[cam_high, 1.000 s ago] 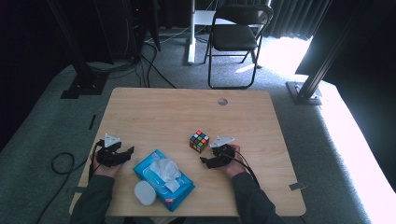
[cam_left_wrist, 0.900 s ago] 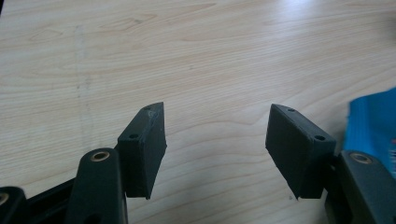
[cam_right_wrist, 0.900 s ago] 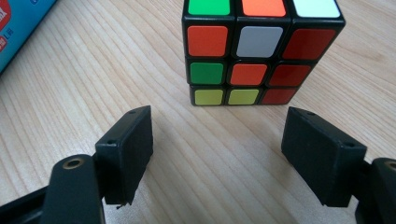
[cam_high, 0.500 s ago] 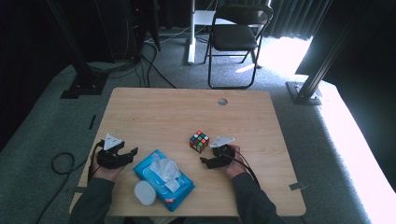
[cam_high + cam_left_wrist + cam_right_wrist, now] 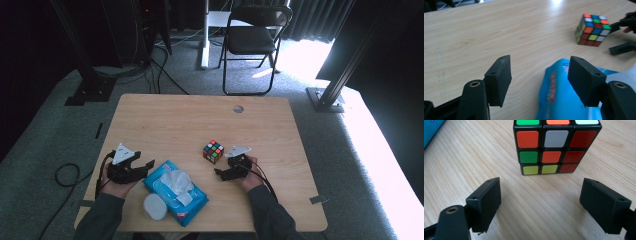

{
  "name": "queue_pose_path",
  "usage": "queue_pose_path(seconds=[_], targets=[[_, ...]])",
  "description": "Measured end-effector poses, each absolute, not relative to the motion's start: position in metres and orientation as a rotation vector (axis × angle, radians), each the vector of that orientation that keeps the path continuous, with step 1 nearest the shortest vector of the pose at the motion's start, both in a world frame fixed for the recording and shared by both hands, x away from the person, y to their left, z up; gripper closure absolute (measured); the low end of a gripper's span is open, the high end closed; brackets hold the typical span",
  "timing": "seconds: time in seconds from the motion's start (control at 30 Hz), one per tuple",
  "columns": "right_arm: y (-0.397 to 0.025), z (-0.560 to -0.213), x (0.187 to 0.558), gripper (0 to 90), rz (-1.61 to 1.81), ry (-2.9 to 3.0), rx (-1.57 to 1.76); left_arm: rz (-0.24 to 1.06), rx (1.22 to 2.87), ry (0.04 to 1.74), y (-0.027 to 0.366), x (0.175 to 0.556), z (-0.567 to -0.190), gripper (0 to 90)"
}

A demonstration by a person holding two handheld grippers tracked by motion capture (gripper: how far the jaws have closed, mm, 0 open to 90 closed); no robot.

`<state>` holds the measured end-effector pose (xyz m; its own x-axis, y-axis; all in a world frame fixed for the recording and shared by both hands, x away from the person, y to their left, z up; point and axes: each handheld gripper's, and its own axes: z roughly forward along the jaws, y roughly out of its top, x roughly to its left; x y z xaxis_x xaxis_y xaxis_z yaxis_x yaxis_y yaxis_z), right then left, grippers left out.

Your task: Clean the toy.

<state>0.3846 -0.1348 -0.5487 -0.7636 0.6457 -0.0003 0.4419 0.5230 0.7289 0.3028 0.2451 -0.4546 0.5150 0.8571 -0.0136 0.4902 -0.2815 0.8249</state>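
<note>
A colourful puzzle cube [image 5: 213,151] sits on the wooden table [image 5: 200,120], right of centre; it is also in the right gripper view [image 5: 556,145] and the left gripper view [image 5: 592,30]. My right gripper [image 5: 223,170] rests open just short of the cube, its jaws wide apart with nothing between them [image 5: 540,205]. A blue wet-wipes pack [image 5: 176,191] lies at the front, with a white tissue sticking out of its top. My left gripper [image 5: 145,167] is open at the pack's left end, whose blue corner [image 5: 556,92] reaches between the jaws.
A white round lid [image 5: 155,206] lies near the table's front edge beside the pack. A small round hole [image 5: 238,108] marks the far side of the table. A black folding chair [image 5: 250,40] and stand legs are on the floor beyond.
</note>
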Motion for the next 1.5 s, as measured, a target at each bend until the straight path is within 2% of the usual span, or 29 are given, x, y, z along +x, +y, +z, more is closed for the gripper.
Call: queue_pose_path(seconds=[0.27, 0.63, 1.1, 1.3, 1.5], targets=[[-0.135, -0.549, 0.384, 17.0, 1.079, 2.494, 0.915, 0.560, 1.960, 1.007, 0.225, 0.291, -0.444, 37.1], [-0.135, -0.549, 0.384, 17.0, 1.078, 2.491, 0.919, 0.482, 1.992, 0.901, 0.196, 0.286, -0.444, 36.9], [-0.135, -0.549, 0.384, 17.0, 1.077, 2.491, 0.919, 0.384, 2.044, 0.850, 0.177, 0.288, -0.457, 35.8], [-0.135, -0.549, 0.384, 17.0, 1.078, 2.491, 0.919, 0.357, 2.082, 0.851, 0.172, 0.289, -0.463, 39.3], [-0.135, -0.549, 0.384, 17.0, 1.078, 2.491, 0.919, 0.313, 2.130, 0.841, 0.170, 0.289, -0.465, 47.8]])
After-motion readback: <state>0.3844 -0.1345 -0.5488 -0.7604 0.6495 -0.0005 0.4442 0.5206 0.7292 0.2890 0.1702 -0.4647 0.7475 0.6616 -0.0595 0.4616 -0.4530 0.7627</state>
